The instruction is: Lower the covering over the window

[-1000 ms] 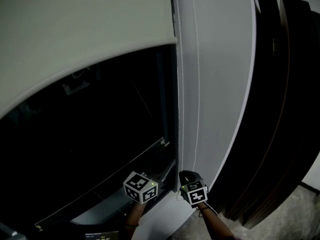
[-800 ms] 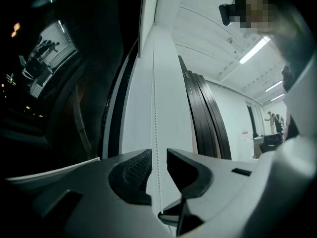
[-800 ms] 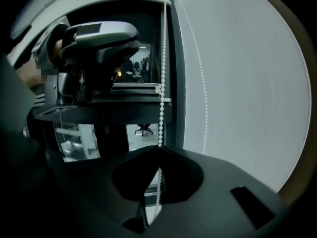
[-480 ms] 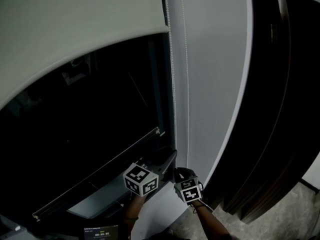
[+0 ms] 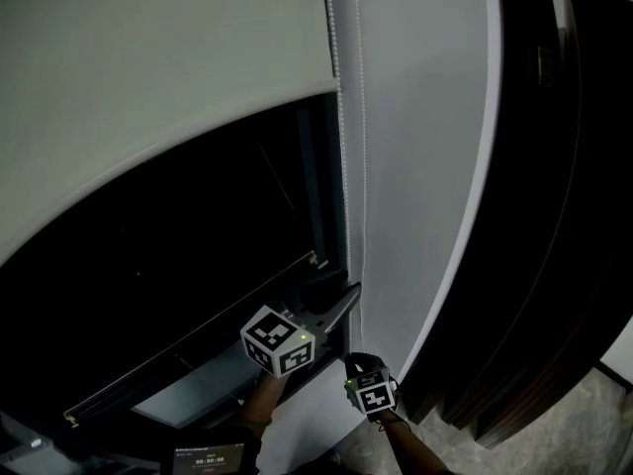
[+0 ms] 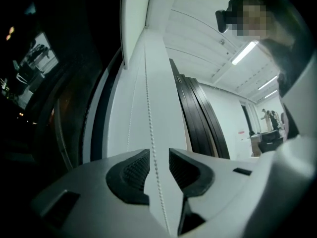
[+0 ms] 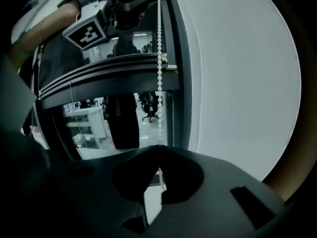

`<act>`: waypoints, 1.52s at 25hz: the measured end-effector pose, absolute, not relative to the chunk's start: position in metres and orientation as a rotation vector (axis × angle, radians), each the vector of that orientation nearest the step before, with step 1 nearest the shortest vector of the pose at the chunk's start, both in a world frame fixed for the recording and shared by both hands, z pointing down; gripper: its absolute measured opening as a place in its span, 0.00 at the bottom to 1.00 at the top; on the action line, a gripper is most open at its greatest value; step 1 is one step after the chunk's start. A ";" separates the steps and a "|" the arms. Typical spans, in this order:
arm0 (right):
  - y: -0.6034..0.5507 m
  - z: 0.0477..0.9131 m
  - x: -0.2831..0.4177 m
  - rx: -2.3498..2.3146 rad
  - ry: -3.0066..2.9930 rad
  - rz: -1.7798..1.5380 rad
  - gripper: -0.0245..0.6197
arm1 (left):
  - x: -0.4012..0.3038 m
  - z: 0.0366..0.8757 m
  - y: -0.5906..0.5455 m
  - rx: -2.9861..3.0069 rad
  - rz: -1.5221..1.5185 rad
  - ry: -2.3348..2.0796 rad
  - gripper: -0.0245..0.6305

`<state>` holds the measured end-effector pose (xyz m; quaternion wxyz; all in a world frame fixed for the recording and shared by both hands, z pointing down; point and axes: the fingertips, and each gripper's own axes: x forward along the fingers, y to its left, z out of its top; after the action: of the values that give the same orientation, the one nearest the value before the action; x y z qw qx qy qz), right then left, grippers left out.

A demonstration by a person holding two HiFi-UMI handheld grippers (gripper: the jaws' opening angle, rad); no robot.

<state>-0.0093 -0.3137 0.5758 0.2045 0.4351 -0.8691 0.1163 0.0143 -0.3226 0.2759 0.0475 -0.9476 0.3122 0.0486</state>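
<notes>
Gripping bead chain (image 7: 159,73) tight in right claw (image 7: 159,150); just spread left claw (image 6: 158,163) wide around it, untouched. Risks, seemingly, slipping beads and stalling blind (image 5: 148,67) half-lowered.

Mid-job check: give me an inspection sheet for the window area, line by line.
Surface: grey ledge below the window, partly visible.
Job's things: roller blind partway down over dark window; bead chain hangs along its right edge.
Clutter: nothing seen.
Grippers: left gripper open, jaws have just been opening, chain between them, not pinched; right gripper shut on bead chain, lower down.
Cables: nothing seen.
Surroundings: white wall, dark panels to the right.
</notes>
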 end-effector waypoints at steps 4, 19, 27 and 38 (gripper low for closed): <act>-0.313 0.578 -0.011 1.192 -2.426 0.307 0.05 | 0.017 0.256 -0.327 -2.845 0.155 0.951 0.20; -0.308 0.568 -0.019 1.186 -2.449 0.311 0.05 | 0.001 0.228 -0.335 -2.895 0.302 0.996 0.06; -0.283 0.622 -0.014 1.130 -2.345 0.395 0.05 | -0.008 0.287 -0.340 -3.002 0.158 1.061 0.06; -0.238 0.674 0.019 1.116 -2.274 0.610 0.08 | -0.018 0.295 -0.334 -3.028 0.298 1.068 0.06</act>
<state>0.0187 -0.2376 0.6742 0.2647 0.4129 -0.8417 0.2258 -0.0175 -0.3336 0.2953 -0.0416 -0.9382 0.3310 0.0923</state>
